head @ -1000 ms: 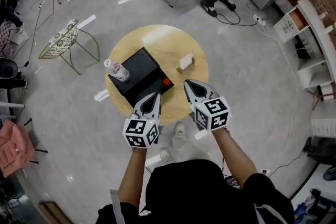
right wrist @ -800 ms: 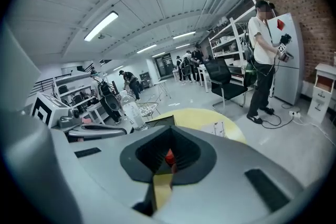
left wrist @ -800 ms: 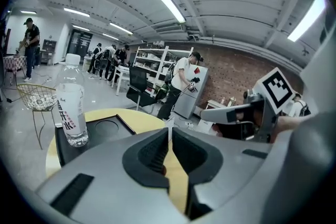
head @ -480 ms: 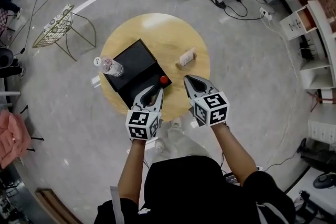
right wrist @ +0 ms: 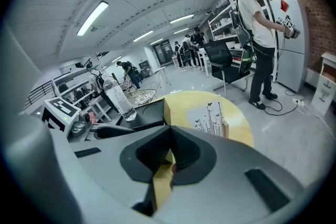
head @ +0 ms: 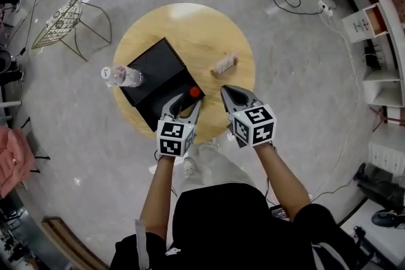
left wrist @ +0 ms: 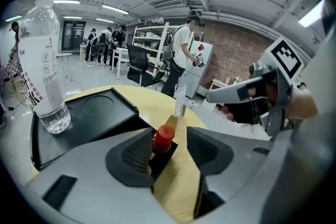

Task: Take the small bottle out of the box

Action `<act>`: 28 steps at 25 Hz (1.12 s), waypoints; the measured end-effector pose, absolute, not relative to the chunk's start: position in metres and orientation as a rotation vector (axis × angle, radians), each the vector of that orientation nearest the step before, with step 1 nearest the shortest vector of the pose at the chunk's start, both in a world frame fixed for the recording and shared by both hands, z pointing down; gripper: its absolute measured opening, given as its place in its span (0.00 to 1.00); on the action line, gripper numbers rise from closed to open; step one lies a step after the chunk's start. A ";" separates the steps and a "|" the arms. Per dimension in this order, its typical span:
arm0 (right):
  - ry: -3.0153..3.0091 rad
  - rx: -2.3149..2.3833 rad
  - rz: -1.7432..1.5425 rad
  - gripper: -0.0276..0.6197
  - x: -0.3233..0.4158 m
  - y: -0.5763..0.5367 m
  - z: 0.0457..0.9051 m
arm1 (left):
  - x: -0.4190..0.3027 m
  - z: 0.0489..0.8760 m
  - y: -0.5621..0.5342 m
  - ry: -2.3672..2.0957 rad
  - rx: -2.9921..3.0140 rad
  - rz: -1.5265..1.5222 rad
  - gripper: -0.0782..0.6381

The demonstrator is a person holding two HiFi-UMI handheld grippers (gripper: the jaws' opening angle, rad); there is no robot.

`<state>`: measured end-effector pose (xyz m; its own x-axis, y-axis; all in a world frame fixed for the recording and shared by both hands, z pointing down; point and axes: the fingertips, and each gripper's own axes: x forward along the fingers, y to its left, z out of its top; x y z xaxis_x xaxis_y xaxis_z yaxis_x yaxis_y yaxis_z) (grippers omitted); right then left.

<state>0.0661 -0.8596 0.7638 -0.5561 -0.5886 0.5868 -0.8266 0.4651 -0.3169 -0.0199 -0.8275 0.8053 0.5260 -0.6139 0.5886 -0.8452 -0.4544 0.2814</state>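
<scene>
Head view puts the round wooden table [head: 209, 28] below me, with the black box [head: 155, 76] on its left half and a tall clear water bottle [head: 120, 76] standing upright on the box's far left corner. A small card stand [head: 225, 64] sits to the right of the box, well apart from it. The small bottle [head: 195, 92], red-capped and upright, sits in the recess at the box's near right corner. My left gripper [head: 183, 104] is over that corner, and its jaws have just been opening. In the left gripper view they stand wide apart with the small bottle [left wrist: 164, 136] showing between their tips, closer to the left pad and not yet pressed by either. My right gripper [head: 235, 97] hovers just right of the box over bare table, its jaws together with nothing between them, as the right gripper view confirms [right wrist: 169, 131]. As I judge it, the approach is nearly finished and the grasp is next. To do it well I should shift slightly left so the bottle is centred between the pads. Then I should sink until the pads are below the cap and close slowly, so the bottle is not tipped against the box wall. After that, a straight lift should clear the recess. The water bottle is far enough off to ignore, and my right gripper should stay clear.
</scene>
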 end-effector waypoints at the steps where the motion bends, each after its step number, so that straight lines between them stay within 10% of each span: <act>1: -2.317 1.185 0.827 0.05 0.067 -0.862 0.769 | -0.019 0.812 -0.830 -1.186 2.215 0.570 0.38; 28: -2.262 1.127 0.940 0.05 0.090 -0.861 0.815 | 0.013 0.867 -0.863 -1.286 2.266 0.861 0.32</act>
<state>0.0895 -0.8607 0.8151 -0.5703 -0.5173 0.6381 -0.8172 0.4363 -0.3766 0.0129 -0.8634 0.8667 0.3887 -0.6225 0.6793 -0.8654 -0.4997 0.0373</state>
